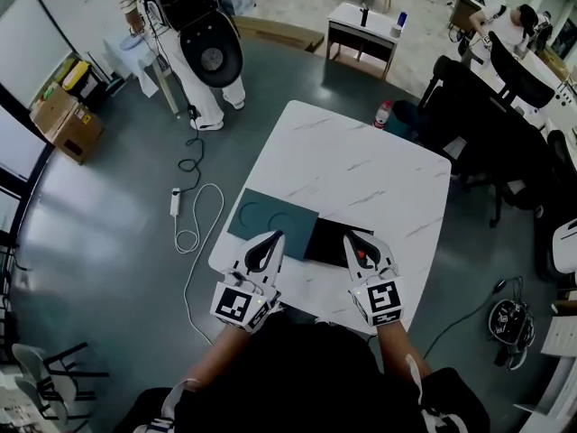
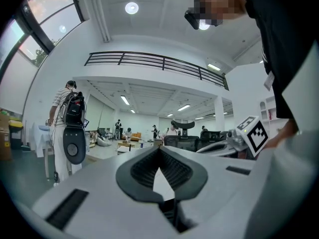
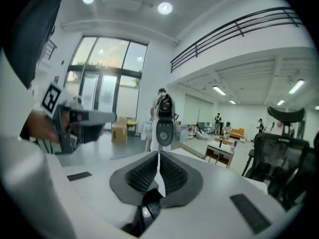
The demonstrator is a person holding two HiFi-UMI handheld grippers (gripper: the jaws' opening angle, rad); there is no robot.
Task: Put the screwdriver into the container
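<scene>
With jaws together on my left gripper (image 1: 273,240) and right gripper (image 1: 352,240), I could knock the black container (image 1: 326,242) off the tabletop (image 1: 361,170).

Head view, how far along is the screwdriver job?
Done: nothing visible. No screwdriver can be made out on the white marble table, the teal mat or the flat black rectangle. In hand: the left gripper and right gripper sit at the near edge, jaws together; a small red spot at the right one's jaws can't be identified. Left: at least the placing.
</scene>
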